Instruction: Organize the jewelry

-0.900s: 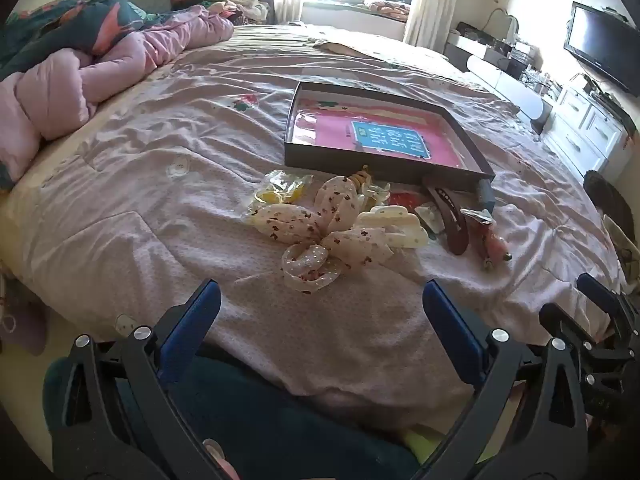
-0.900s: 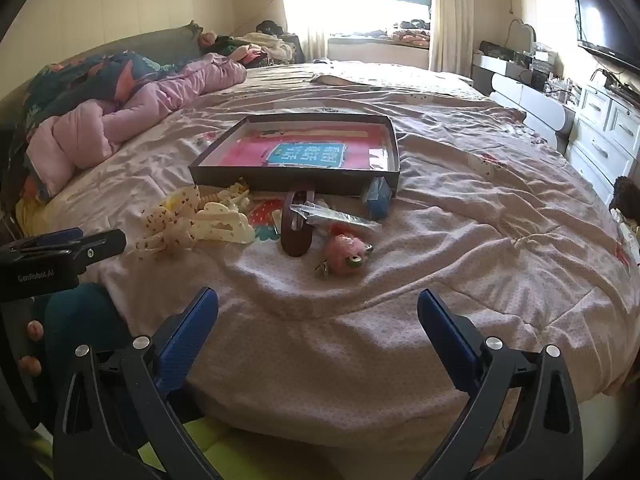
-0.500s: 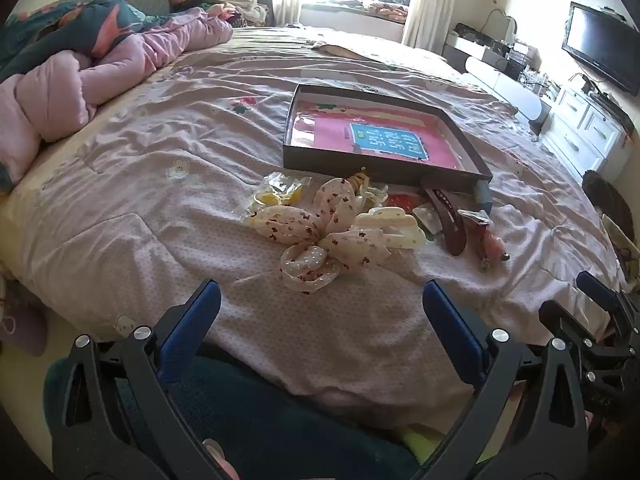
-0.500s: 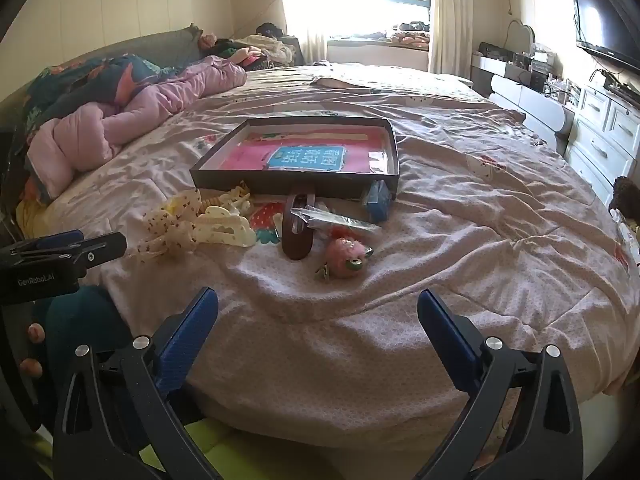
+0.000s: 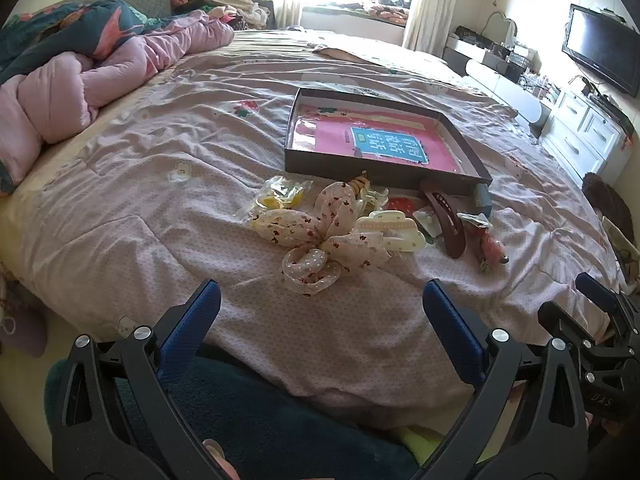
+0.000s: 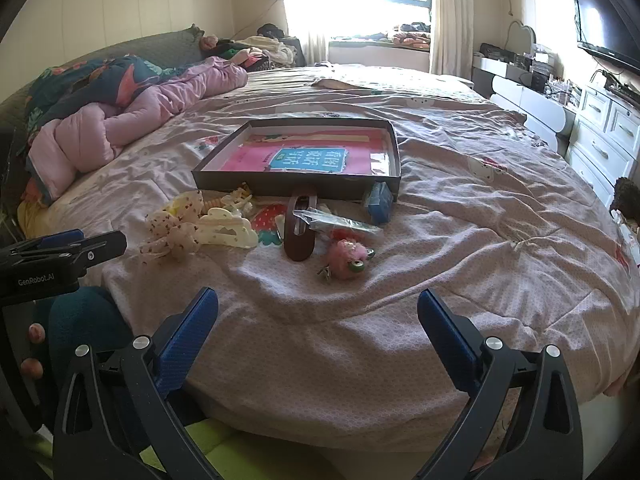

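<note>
A: How are the jaws of the left gripper [image 5: 320,312] set?

B: They are spread wide and nothing is held between them. The blue pads [image 5: 192,322] are positioned above the near edge of the bed [image 5: 120,208], short of the accessories.

A: And the right gripper [image 6: 318,320]?

B: Its jaws are likewise released and empty. They are held over the pink quilted cover, in line with the fuzzy pink clip [image 6: 348,258], which lies apart from them.

A: What is found beyond the left gripper?

B: A dotted fabric bow [image 5: 324,236] is seen nearest, with a cream claw clip [image 5: 394,232] touching its right side. A yellow item in a clear packet [image 5: 278,196] is placed just behind the bow.

A: What lies further to the right?

B: A dark brown oval clip [image 6: 299,228] is laid with its far end against the box wall. A clear packet [image 6: 336,220] is laid across it, and a small blue box [image 6: 380,202] is leaned at the near right corner of the tray.

A: Where is the tray located?

B: The shallow black box [image 6: 296,190] is set on the bed directly behind the pile. A pink card with a blue label [image 6: 308,160] is contained in it; no accessory is seen inside.
</note>
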A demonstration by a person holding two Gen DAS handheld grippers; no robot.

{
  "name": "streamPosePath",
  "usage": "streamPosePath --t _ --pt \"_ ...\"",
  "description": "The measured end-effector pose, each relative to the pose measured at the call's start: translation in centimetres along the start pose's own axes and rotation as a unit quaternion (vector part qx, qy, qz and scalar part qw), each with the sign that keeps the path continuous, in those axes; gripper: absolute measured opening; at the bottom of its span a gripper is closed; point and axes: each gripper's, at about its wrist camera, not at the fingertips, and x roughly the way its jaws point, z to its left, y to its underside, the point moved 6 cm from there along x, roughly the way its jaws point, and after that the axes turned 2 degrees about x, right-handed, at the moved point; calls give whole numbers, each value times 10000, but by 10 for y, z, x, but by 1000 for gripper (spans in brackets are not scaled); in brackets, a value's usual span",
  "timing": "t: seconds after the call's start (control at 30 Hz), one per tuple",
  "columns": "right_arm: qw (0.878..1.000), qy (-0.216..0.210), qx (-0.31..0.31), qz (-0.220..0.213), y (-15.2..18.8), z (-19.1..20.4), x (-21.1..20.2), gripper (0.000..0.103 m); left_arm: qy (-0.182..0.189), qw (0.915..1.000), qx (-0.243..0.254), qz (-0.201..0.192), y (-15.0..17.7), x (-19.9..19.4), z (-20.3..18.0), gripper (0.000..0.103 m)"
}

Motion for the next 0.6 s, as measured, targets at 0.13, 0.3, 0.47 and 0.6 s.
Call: streamPosePath --t 0.13,0.3,0.47,0.6 --pt "10000 -5 -10 4 -1 2 1 97 1 10000 -3 -9 0 0 0 93" --pt "10000 -10 -1 -7 -1 0 0 97 5 10000 3 -21 -2 0 -1 93" --pt "10000 -18 -10 -11 -3 1 0 97 9 10000 3 -22 -6 1 -2 93" --pt "10000 -7 1 -16 -2 5 0 97 6 10000 7 -33 -2 -1 0 93"
